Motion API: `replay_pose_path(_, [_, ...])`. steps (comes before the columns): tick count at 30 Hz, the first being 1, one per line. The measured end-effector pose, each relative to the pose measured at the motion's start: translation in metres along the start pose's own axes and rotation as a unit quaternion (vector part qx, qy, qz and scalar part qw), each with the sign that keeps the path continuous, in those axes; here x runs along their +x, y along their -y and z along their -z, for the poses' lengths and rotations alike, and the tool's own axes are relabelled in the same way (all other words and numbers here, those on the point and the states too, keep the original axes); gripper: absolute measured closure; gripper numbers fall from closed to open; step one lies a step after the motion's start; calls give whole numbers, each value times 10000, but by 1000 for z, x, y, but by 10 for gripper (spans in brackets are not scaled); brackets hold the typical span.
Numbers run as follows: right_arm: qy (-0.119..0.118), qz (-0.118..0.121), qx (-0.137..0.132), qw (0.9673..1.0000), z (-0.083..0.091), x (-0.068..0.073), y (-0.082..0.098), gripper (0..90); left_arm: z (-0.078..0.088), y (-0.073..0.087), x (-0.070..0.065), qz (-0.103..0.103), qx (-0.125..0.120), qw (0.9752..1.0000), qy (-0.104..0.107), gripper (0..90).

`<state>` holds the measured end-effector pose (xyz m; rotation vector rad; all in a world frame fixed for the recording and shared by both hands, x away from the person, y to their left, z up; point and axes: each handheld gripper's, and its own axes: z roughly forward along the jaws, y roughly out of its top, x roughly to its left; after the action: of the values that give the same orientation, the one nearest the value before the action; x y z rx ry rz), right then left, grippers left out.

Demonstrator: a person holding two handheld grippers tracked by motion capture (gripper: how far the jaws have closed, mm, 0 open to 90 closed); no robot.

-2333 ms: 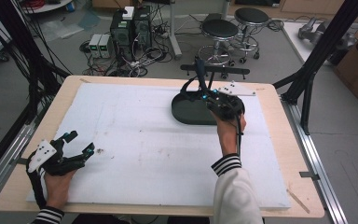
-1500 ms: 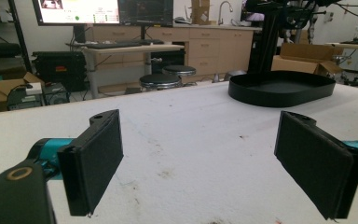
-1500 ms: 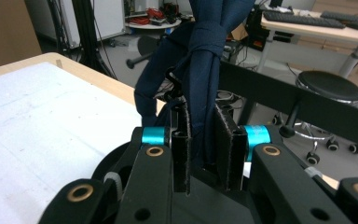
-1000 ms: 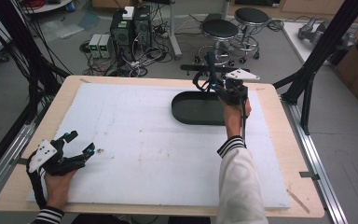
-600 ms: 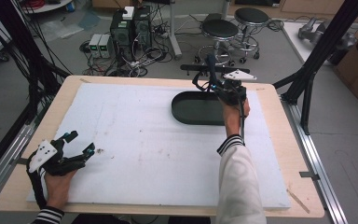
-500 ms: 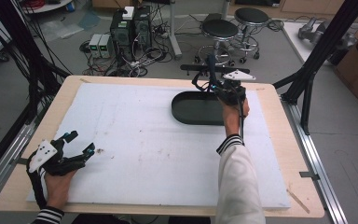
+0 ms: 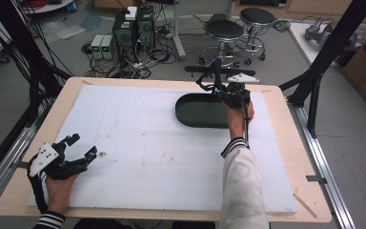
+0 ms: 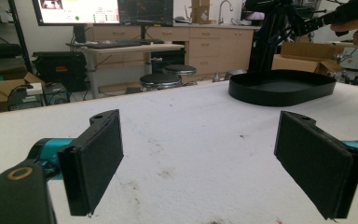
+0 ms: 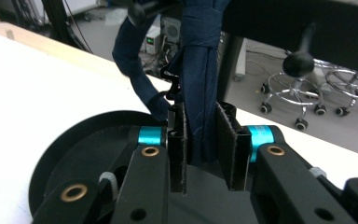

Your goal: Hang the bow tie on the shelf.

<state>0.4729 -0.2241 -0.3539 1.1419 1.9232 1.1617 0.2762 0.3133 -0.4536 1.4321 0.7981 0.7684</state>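
In the high view we see a white foam sheet [image 7: 162, 157] covering a wooden table [image 7: 286, 143]. A black oval tray [image 7: 202, 112] sits on the sheet toward the far right. The right gripper [image 7: 218, 83] is held above the tray's far right end, and a dark blue bundle [image 7: 216, 67] rises from its tip. The left gripper [image 7: 78, 150] rests near the front left corner of the sheet, well apart from the tray, in the person's left hand [image 7: 59, 188].

In the left gripper view we see its two black jaws spread wide with nothing between them, low over the stained foam sheet [image 8: 186, 140]. The black tray [image 8: 282, 87] lies farther off at the upper right, and the other hand [image 8: 354, 23] shows above it.

In the right gripper view we see the jaws pinching the dark blue bundle [image 9: 200, 70], a wrapped fabric-like piece that stands upright between the pads [image 9: 179, 147] and loops off to the left. The tray [image 9: 79, 154] lies directly beneath the gripper [image 9: 205, 149]. What exactly the bundle is, we cannot tell.
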Motion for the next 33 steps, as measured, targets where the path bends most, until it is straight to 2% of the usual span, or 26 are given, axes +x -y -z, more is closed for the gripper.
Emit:
replay_pose_path(8, [2,-91,49,9999,-1,0,1,661,0,0,0,-20,2,10000,28,155])
replay_pose_path(14, [-126,-162,141,9997,0,-1,3,476,0,0,0,-4,-9,10000,21,155])
replay_pose_path(16, [-43,-103,168,9998,0,1,3,433,0,0,0,-18,0,10000,24,155])
replay_pose_path(18, [-87,-95,180,9998,-1,1,3,396,0,0,0,-7,-7,10000,22,155])
replay_pose_path(22, [-39,-142,236,9996,-3,3,5,255,0,0,0,-1,-10,10000,17,155])
replay_pose_path(28, [-280,-201,332,9989,4,6,6,114,0,0,-1,-22,6,10000,9,156])
replay_pose_path(33, [-560,50,412,9976,26,19,10,102,0,0,-1,-44,6,10000,-2,156])
